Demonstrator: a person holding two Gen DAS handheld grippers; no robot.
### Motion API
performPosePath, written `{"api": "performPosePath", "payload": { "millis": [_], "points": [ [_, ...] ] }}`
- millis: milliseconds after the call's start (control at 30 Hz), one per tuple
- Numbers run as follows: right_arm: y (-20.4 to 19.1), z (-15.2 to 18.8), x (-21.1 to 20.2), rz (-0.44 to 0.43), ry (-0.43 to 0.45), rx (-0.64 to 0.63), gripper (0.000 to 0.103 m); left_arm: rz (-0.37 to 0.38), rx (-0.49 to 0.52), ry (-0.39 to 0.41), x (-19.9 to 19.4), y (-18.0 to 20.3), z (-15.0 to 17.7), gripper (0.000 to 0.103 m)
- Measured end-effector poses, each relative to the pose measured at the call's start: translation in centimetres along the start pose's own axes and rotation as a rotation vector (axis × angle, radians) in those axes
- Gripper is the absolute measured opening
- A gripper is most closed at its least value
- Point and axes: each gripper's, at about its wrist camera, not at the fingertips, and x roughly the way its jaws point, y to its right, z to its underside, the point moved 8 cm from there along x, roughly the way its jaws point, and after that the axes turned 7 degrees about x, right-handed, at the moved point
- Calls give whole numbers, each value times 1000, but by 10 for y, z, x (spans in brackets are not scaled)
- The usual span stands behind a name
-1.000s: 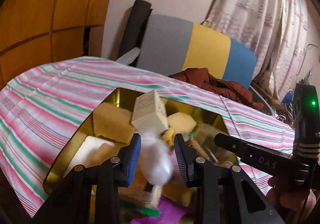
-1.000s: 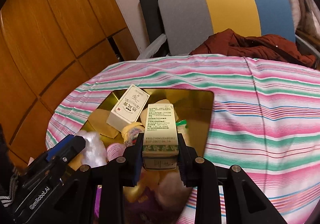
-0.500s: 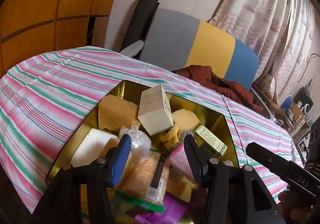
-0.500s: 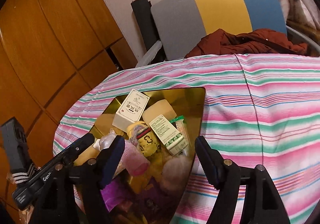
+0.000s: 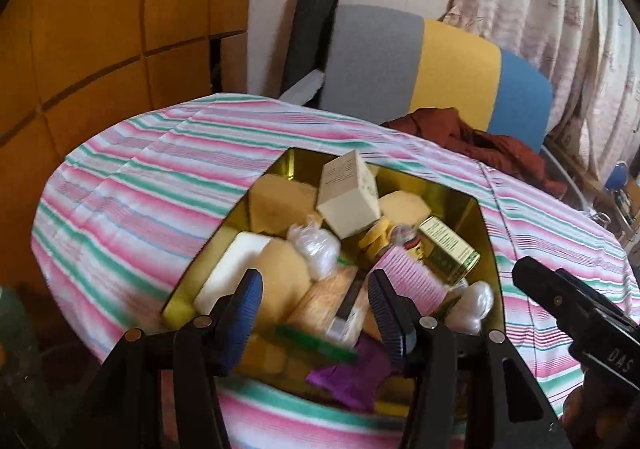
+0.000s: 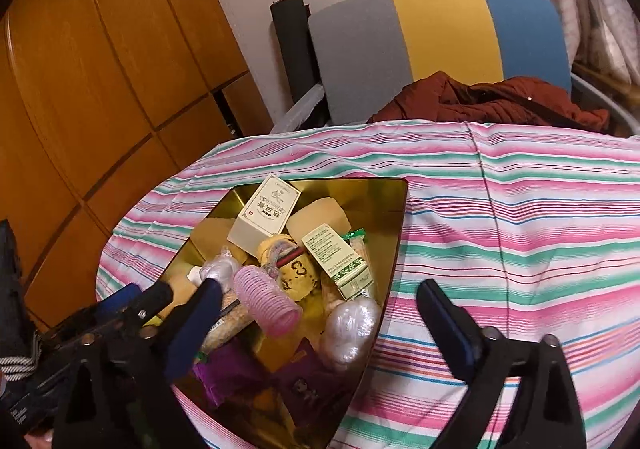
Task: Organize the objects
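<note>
- The green-and-white box was seen lying in the gold tray, resting on the other items near the right wall; a second before, it had been clamped in the right gripper.
- The right gripper's jaws were spread wide and opening further, with nothing between them.
- A white plastic-wrapped bundle, carried a second before by the left gripper, was found beside the cream box in the tray.
- The left gripper's jaws were parted and empty, held above the tray's near end.
- Both deliveries were judged complete; the striped cloth around the tray was seen bare, so little sorting appeared to be left.
</note>
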Motion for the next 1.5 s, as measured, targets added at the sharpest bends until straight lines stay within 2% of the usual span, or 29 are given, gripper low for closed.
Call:
{"api": "performPosePath", "payload": {
  "millis": [133, 300, 433, 633, 767, 967, 1133, 1500],
  "points": [
    [1, 3, -1, 99, 5, -32, 103, -41, -3, 3, -13, -9, 4, 56],
    [-6, 12, 0, 148, -19, -68, 103, -85, 29, 15, -22, -8, 5, 56],
    [-11, 17, 0, 240, -18, -121, 103, -101, 62, 17, -25, -4, 5, 56],
    [-10, 16, -3, 273, -8, -126, 103, -142, 56, 20, -28, -7, 3, 56],
    [-5, 15, -5, 302, -2, -119, 103, -134, 50, 10, -29, -6, 4, 56],
    [-3, 13, -5, 308, 7, -117, 103, -112, 19, -26, -26, -7, 4, 56],
    [-3, 12, -6, 312, 13, -115, 103, -135, 6, -13, -28, -10, 4, 53],
    [-7, 15, -4, 318, 5, -139, 103, -150, -13, -40, -22, -15, 10, 53]
  ]
}}
